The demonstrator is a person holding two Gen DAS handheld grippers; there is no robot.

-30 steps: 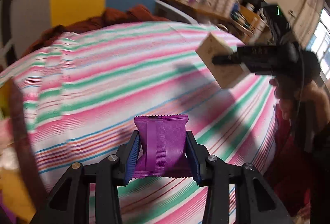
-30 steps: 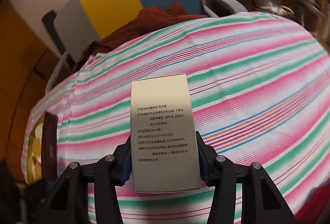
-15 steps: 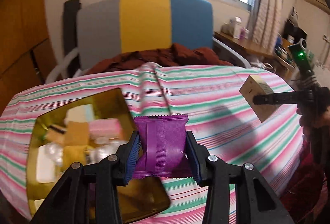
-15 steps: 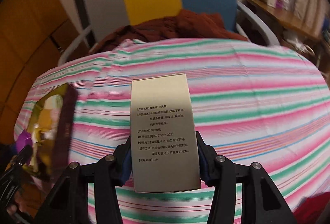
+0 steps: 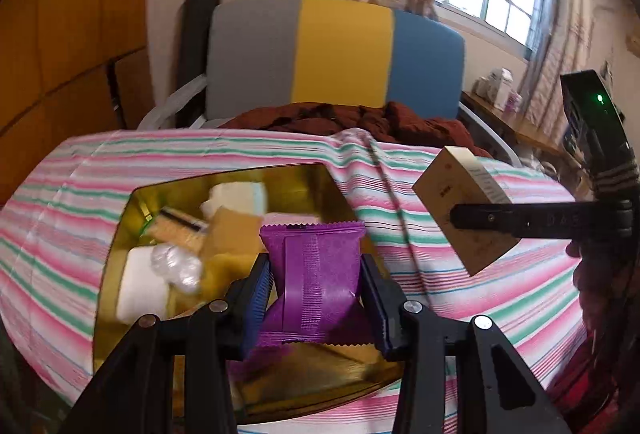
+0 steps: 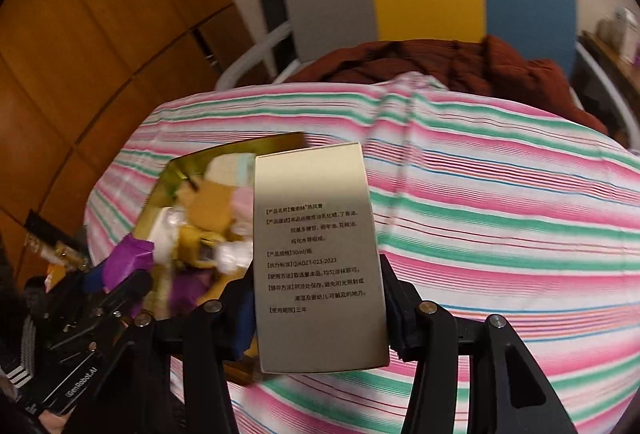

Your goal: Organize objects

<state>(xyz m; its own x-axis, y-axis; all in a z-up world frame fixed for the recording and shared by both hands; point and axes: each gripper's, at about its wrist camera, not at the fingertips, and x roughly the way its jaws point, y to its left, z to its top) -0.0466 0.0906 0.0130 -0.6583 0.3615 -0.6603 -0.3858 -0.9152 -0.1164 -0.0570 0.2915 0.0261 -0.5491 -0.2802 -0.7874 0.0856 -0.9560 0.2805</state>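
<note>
My left gripper (image 5: 316,298) is shut on a purple snack packet (image 5: 314,274), held above the near part of a gold box (image 5: 120,234) that lies open on the striped cloth. Several small items fill the box: white blocks, a tan carton, a clear wrapped piece. My right gripper (image 6: 320,310) is shut on a tall beige carton (image 6: 318,254) with printed text, held upright just right of the gold box (image 6: 232,148). The left wrist view shows that beige carton (image 5: 464,210) in the air to the right, above the cloth. In the right wrist view the purple packet (image 6: 128,258) appears at lower left.
A pink, green and white striped cloth (image 5: 440,274) covers the table. Behind it stands a chair (image 5: 340,50) with a grey, yellow and blue back and a dark red garment (image 5: 360,118) on its seat. Wooden panels (image 6: 80,54) line the left; a desk (image 5: 504,122) stands at right.
Both grippers have swung left with their loads still held. The gold box has come into view and now lies under the purple packet; the beige carton has moved close to the box's right side.
</note>
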